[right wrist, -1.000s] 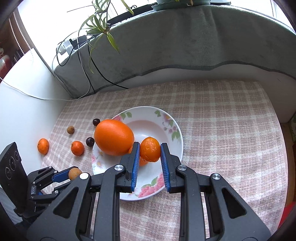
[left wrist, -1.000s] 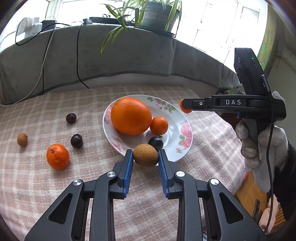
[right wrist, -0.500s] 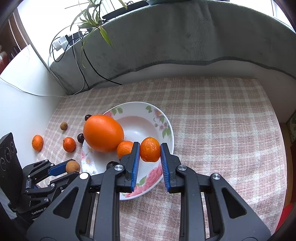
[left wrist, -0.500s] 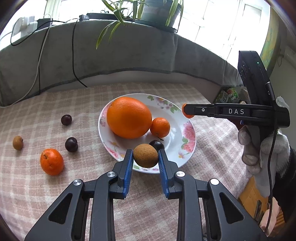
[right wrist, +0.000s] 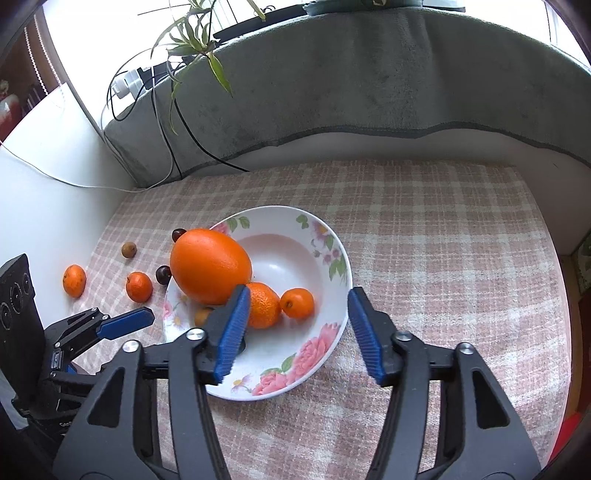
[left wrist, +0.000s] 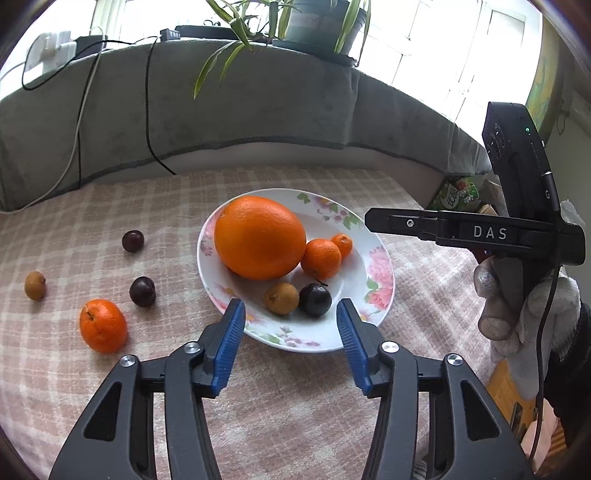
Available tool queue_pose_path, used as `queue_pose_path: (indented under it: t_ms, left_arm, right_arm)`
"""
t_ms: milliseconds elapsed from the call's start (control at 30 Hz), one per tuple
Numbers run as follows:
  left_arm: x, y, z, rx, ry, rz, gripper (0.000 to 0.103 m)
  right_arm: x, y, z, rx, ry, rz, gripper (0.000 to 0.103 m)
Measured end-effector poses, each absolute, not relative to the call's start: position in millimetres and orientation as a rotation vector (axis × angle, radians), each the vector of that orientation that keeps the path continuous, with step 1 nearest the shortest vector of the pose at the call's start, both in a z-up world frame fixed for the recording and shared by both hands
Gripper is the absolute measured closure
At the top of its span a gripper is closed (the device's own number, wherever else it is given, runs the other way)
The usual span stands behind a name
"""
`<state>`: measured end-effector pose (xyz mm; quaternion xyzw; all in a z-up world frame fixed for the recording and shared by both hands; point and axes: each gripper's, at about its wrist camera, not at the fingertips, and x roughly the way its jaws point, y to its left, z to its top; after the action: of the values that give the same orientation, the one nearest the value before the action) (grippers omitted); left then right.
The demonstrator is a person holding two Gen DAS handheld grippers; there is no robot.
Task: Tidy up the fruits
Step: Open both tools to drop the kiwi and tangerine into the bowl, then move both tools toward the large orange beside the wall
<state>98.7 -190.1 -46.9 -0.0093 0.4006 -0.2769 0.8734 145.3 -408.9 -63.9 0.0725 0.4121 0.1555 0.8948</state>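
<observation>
A white floral plate holds a large orange, two small mandarins, a brown fruit and a dark plum. My left gripper is open and empty at the plate's near rim. My right gripper is open and empty above the plate's near side. On the cloth left of the plate lie a mandarin, two dark plums and a small brown fruit.
A checked cloth covers the table. A grey padded ledge with cables and a potted plant stands behind. A white wall borders the left side in the right wrist view. The right gripper's body hangs right of the plate.
Both grippers opened. The brown fruit left my left gripper and the small mandarin left my right gripper; both now lie in the plate. Both grippers have drawn back slightly.
</observation>
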Motion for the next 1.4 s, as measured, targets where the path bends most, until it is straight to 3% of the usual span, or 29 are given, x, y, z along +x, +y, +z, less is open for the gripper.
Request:
queue_pose_path:
  t_ms: [167, 233, 767, 1400]
  left_arm:
    - [96, -190, -45, -0.014, 0.828, -0.576, 0.03]
    - [94, -191, -45, -0.007, 0.823, -0.572, 0.028]
    - [84, -168, -41, -0.016, 0.793, -0.513, 0.028]
    - [63, -86, -36, -0.075, 0.759, -0.373, 0.028]
  right_arm:
    - [140, -404, -55, 0.121, 0.804, 0.325, 0.025]
    - [138, -402, -51, 0.105, 0.782, 0.319, 0.02]
    - [124, -381, -42, 0.022, 0.693, 0.321, 0.02]
    - [114, -332, -30, -0.036, 0.65, 0.408, 0.02]
